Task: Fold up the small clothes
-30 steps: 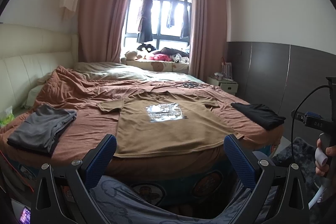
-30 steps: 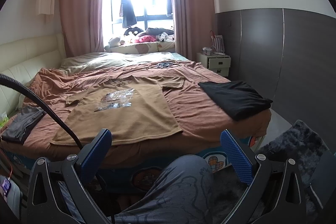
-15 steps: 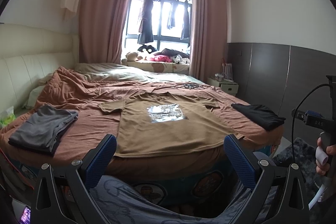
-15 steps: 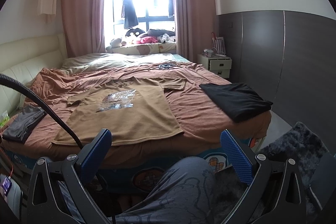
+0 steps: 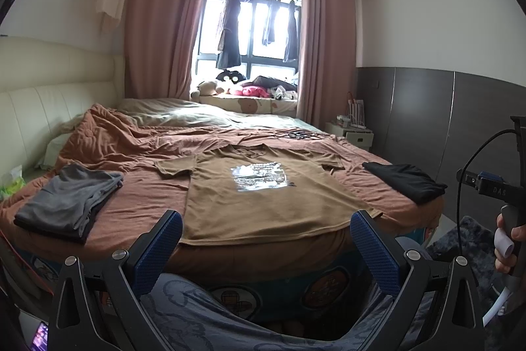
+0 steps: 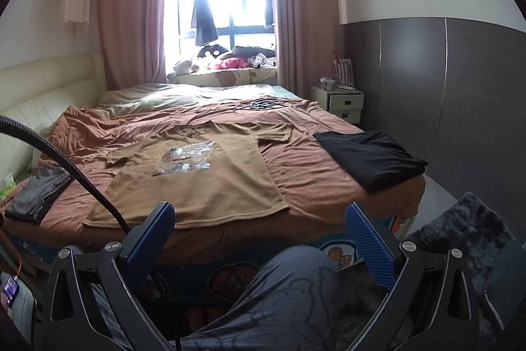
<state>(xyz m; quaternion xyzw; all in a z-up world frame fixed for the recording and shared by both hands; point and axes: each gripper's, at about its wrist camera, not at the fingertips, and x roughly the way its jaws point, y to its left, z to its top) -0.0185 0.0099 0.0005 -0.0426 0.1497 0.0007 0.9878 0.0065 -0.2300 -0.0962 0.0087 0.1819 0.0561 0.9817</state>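
Here nothing is gripped yet: the left gripper [image 5: 265,247] and the right gripper [image 6: 259,239] both hang short of the bed's [image 5: 141,186] near edge, jaws spread wide and empty. The brown T-shirt [image 5: 263,199] lies flat, print up, in the middle of the bed, its hem along the near edge and its collar toward the far edge, so its long axis runs near to far. To begin well, I would bring each gripper down on one hem corner and pinch both layers. A folded grey garment [image 5: 69,203] sits near the left edge, a black one [image 5: 406,181] near the right.
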